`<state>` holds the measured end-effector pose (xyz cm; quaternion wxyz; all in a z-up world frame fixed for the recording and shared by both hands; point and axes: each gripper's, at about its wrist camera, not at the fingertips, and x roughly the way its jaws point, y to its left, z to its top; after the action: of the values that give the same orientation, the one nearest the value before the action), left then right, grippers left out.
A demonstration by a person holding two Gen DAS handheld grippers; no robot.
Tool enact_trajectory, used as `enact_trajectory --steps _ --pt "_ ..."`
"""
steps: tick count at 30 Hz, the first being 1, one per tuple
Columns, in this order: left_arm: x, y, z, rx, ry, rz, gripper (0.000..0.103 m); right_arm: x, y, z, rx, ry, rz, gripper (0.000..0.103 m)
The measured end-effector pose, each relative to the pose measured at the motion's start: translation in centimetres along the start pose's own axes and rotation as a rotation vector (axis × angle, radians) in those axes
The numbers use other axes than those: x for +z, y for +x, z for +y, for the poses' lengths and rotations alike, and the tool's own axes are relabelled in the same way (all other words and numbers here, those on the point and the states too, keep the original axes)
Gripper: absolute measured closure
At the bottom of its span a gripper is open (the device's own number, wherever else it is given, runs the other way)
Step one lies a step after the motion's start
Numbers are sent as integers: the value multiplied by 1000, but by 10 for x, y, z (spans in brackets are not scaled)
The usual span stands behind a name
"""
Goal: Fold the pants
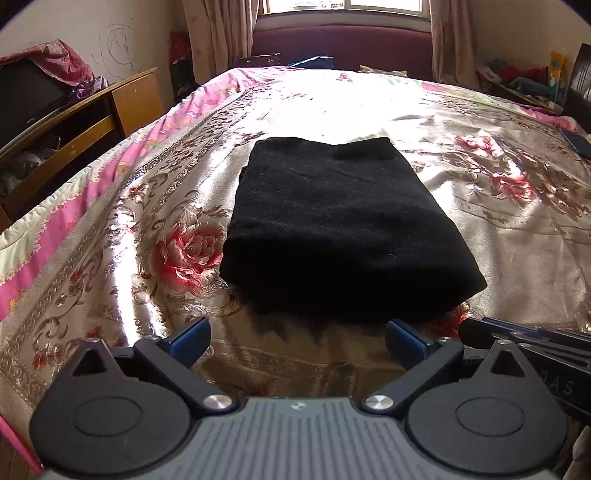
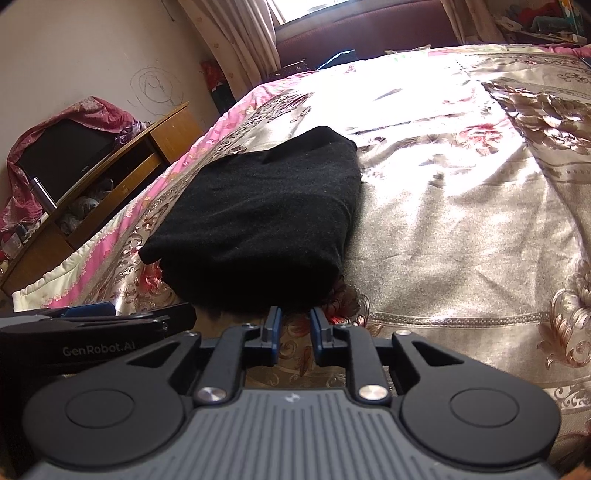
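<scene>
Left wrist view: the bed [image 1: 461,206], spread with a glossy floral quilt, fills the frame from 8 o'clock to 3 o'clock; at its centre lies the pair of black pants [image 1: 340,221], already reduced to a compact, thick rectangle with its near edge just beyond the fingertips. Judged from this, the folding proper looks finished or nearly so — the step in hand is the release and withdrawal, and any next move would call only for squaring the uneven far edge at 12 o'clock, where one layer sits slightly proud. Beyond the bed at 12 o'clock are a maroon headboard [image 1: 343,44], curtains [image 1: 221,33] and a bright window; at 9 to 10 o'clock stands a wooden cabinet [image 1: 92,110] carrying a dark television [image 1: 33,103] draped in pink cloth. None of these stands in the way: the quilt around the bundle is bare. The left gripper [image 1: 297,338] sits at 6 o'clock with its blue pads spread wide and nothing between them. Right wrist view: the right gripper [image 2: 293,325] shows its jaws only a narrow gap apart, empty, the tips just short of the bundle's near right corner — the cloth is not pinched. Its neighbour's black body intrudes at 8 o'clock, so the two tools lie close beside each other.
</scene>
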<state>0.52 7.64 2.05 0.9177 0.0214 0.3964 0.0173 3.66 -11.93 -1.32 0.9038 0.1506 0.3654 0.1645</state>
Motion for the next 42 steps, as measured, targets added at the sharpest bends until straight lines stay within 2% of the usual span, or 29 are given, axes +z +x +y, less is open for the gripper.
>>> enact_trajectory --steps 8,11,42 --pt "0 -2 0 12 -6 0 0 0 -3 6 17 -42 -14 83" --pt "-1 -4 -3 23 7 -6 0 1 -3 5 20 -42 -17 77" --pt "-2 -2 -4 22 15 -2 0 2 2 1 28 -36 8 77"
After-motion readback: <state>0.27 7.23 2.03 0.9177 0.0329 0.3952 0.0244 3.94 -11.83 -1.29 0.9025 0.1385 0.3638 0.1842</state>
